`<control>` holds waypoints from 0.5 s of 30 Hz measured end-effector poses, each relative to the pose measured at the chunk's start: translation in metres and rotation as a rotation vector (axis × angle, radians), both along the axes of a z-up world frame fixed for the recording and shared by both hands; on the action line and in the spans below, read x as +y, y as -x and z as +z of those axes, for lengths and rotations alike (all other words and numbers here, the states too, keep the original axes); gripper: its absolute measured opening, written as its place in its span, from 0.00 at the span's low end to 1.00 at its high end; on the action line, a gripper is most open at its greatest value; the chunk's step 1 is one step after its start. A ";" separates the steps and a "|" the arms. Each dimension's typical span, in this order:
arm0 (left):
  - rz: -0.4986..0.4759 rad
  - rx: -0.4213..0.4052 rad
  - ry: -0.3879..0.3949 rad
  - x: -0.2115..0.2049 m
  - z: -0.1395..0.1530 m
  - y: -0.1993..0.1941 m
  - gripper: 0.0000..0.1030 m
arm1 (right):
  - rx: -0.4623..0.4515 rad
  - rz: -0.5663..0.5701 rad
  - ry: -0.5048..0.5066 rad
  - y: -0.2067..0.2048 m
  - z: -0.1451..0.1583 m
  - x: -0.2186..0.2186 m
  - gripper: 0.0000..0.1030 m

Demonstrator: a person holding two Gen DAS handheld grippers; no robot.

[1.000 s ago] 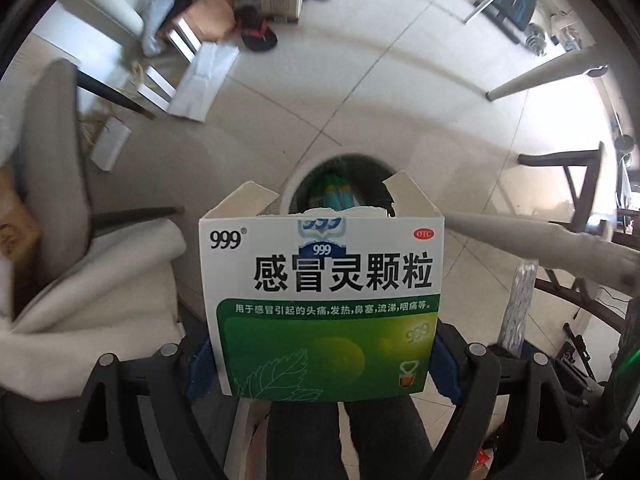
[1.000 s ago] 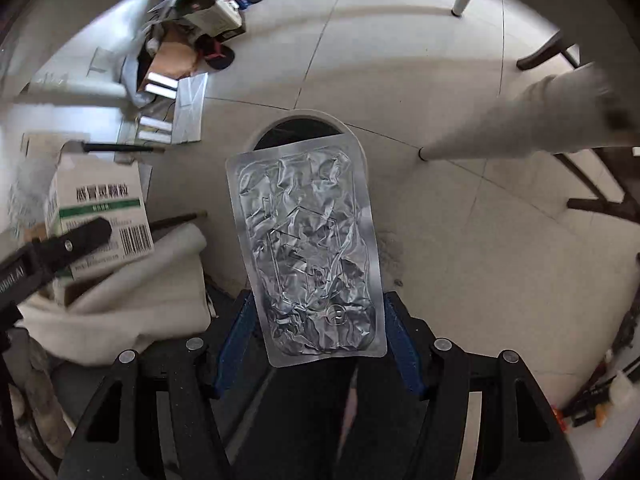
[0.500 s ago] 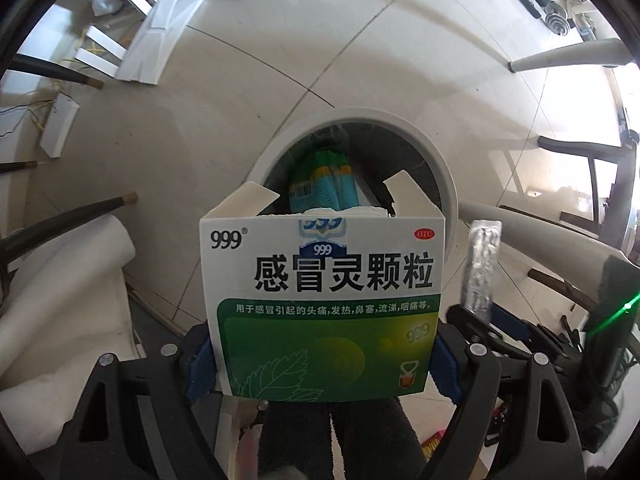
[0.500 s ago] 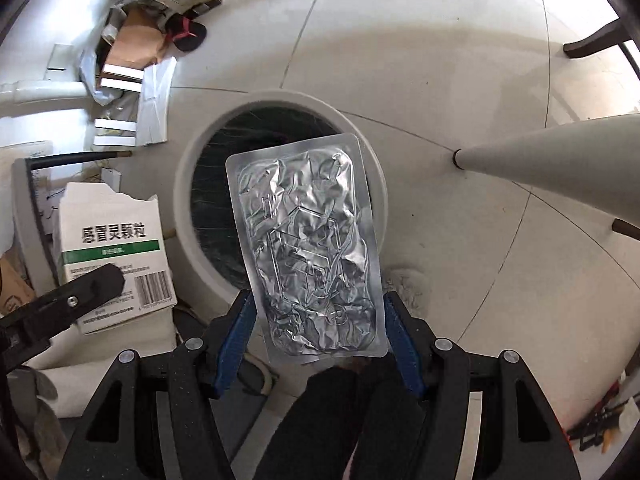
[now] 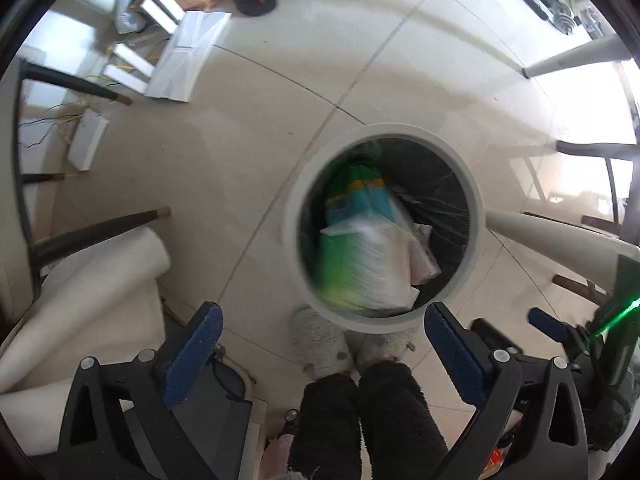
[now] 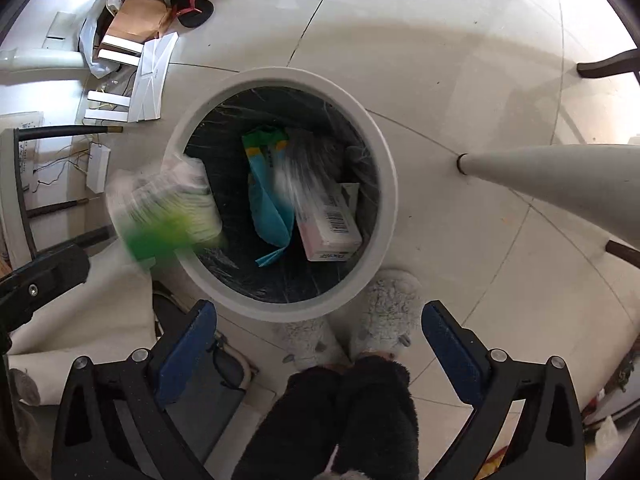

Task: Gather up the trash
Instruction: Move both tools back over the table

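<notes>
A round bin with a white rim [image 5: 290, 232] [image 6: 386, 188] and a dark liner stands on the tiled floor below both grippers. The white-and-green medicine box [image 5: 368, 268] [image 6: 168, 208] is a falling blur at the bin's mouth. The silver foil blister pack [image 6: 304, 168] drops as a blur inside the bin. My left gripper [image 5: 322, 320] and my right gripper [image 6: 318, 312] hang just above the near rim. Both sets of jaws are opening wide, with nothing between them. A blue-green packet [image 6: 268, 200] and a pink-white box [image 6: 328, 224] lie in the bin.
A person's legs in dark fuzzy trousers and grey slippers [image 5: 320, 344] [image 6: 384, 308] stand at the bin's near side. White table legs [image 5: 560, 240] [image 6: 540, 172] slant in on the right. Dark chair legs [image 5: 100, 232], white cloth [image 5: 80, 308] and floor clutter [image 6: 136, 20] lie left.
Both grippers let go: the medicine box left the left jaws and the foil pack left the right jaws, and both fall toward the bin. The jaws now stand wide.
</notes>
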State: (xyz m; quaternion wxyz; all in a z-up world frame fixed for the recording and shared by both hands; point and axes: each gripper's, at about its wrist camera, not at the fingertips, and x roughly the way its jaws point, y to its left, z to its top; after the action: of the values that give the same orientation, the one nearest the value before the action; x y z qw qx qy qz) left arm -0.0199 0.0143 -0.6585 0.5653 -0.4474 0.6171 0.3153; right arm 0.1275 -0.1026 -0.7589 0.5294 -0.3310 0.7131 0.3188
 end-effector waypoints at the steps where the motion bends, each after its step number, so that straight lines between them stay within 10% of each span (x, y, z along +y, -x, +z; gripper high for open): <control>1: 0.006 0.007 -0.008 -0.001 0.003 0.004 1.00 | -0.017 -0.001 0.000 0.000 0.004 -0.001 1.00; 15: 0.020 0.065 -0.068 -0.036 0.086 0.044 1.00 | -0.107 -0.020 -0.042 0.010 0.108 -0.019 1.00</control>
State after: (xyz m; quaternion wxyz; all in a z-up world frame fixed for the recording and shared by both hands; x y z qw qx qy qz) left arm -0.0637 -0.0216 -0.5727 0.5567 -0.4235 0.6197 0.3560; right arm 0.1173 -0.1215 -0.6508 0.5769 -0.3293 0.6800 0.3104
